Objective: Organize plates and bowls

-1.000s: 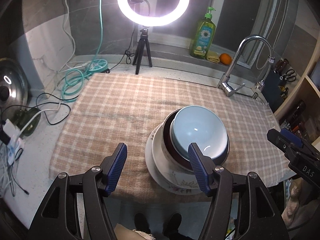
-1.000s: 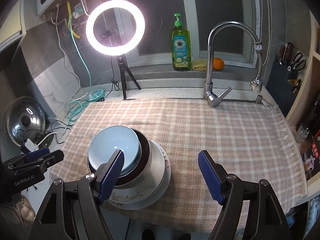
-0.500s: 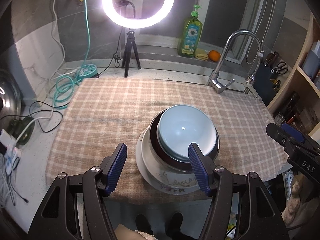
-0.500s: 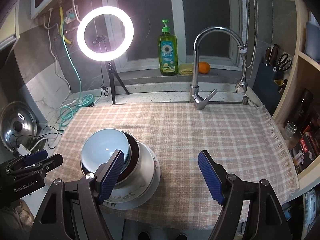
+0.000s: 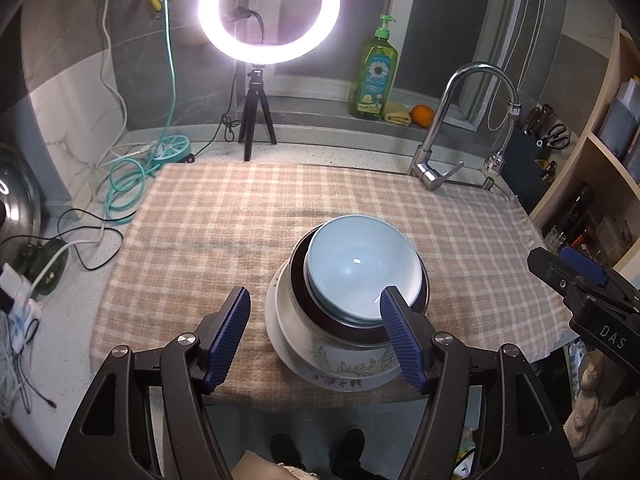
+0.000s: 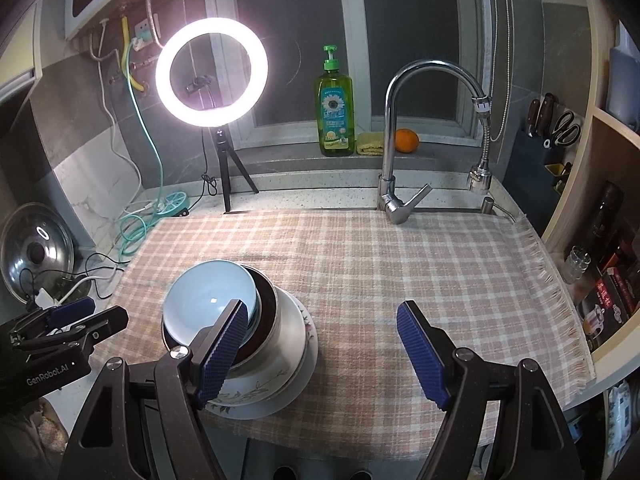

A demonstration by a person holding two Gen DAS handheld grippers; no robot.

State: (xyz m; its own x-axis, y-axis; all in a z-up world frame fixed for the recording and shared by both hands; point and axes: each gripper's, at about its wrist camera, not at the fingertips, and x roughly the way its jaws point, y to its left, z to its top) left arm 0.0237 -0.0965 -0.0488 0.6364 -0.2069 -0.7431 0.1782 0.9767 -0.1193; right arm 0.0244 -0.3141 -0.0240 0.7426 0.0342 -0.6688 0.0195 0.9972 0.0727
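A light blue bowl (image 5: pixel 360 264) lies tilted in a dark-lined bowl (image 5: pixel 298 280). That bowl sits in a white floral bowl (image 5: pixel 344 364) on a white plate (image 5: pixel 276 320), near the front edge of the checked cloth. My left gripper (image 5: pixel 316 334) hovers at the stack's near side, its jaws opening. Its pads touch nothing, and its right finger overlaps the bowls in the view. The right wrist view has the blue bowl (image 6: pixel 204 300) and plate (image 6: pixel 310 344) at lower left. My right gripper (image 6: pixel 320 354) stands open to the right of the stack, over bare cloth.
The checked cloth (image 6: pixel 400 264) covers the counter. Behind it stand a lit ring light on a tripod (image 6: pixel 212 72), a green soap bottle (image 6: pixel 335 108), an orange (image 6: pixel 407 141) and a faucet (image 6: pixel 394 200). A pot lid (image 6: pixel 36 252) and cables lie at left. Shelves (image 6: pixel 600 208) rise at right.
The left gripper's jaws stand slightly wider. Both views have shifted a little, so the stack sits a bit further left in the left wrist view. The stack itself has not moved.
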